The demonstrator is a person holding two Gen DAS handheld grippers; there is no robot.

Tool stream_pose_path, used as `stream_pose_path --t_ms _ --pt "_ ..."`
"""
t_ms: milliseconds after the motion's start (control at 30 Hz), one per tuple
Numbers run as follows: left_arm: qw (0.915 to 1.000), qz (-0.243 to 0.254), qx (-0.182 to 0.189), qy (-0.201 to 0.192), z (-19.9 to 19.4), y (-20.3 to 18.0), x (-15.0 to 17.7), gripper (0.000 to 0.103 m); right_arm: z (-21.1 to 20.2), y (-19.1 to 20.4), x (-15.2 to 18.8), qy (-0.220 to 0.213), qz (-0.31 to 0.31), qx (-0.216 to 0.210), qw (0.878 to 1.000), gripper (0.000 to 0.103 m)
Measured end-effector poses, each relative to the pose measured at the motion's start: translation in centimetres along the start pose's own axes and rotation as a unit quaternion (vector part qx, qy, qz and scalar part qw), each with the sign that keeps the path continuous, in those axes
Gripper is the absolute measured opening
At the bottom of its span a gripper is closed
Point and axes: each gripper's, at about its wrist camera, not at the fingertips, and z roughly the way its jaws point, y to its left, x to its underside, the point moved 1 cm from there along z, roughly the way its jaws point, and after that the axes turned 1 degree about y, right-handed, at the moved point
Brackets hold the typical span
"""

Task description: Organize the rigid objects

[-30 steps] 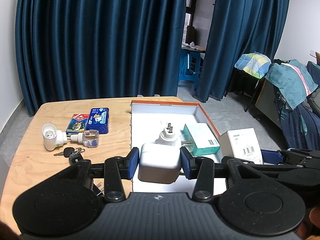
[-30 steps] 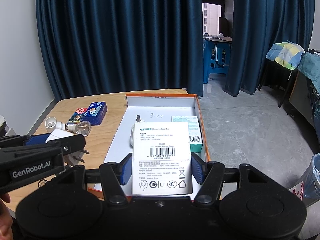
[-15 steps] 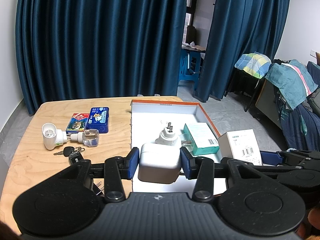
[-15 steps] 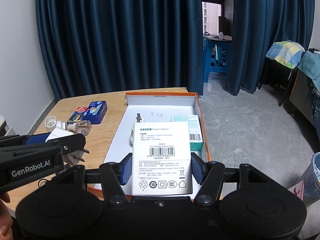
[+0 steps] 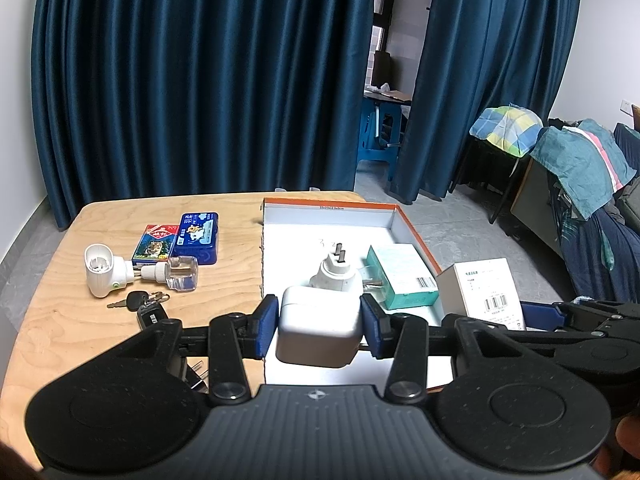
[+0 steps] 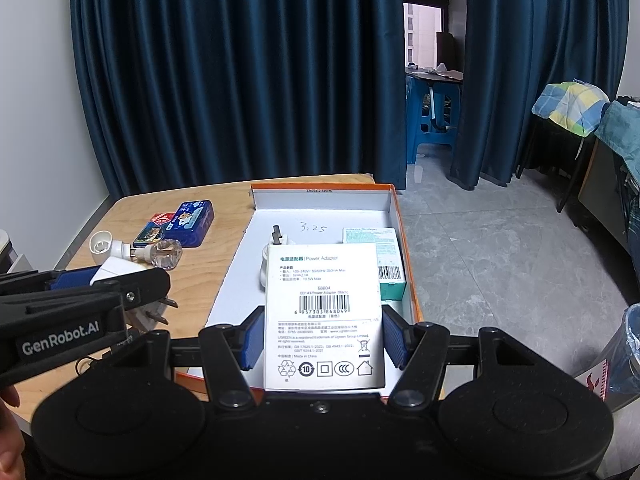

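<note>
Blues, whites, one orange rim

Navy curtain (image 5: 200,80); orange-edged white tray (image 5: 416,232); teal box (image 5: 400,274); white charger (image 5: 318,330); pale wood table (image 5: 72,320).

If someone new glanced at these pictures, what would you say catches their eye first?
Each gripper is clamped on something: the left gripper holds a white charger, the right gripper a white adapter box, both over the orange-rimmed tray. A teal box and white plug already lie inside it, with keys left on the table.
</note>
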Motion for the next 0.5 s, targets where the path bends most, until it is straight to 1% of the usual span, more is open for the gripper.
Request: stream_pose_path --t_ms 500 --pt "1.0 -0.001 -0.001 0.001 -0.01 -0.08 0.08 0.045 0.28 0.04 0.16 0.003 0.001 0.001 1.0 0.071"
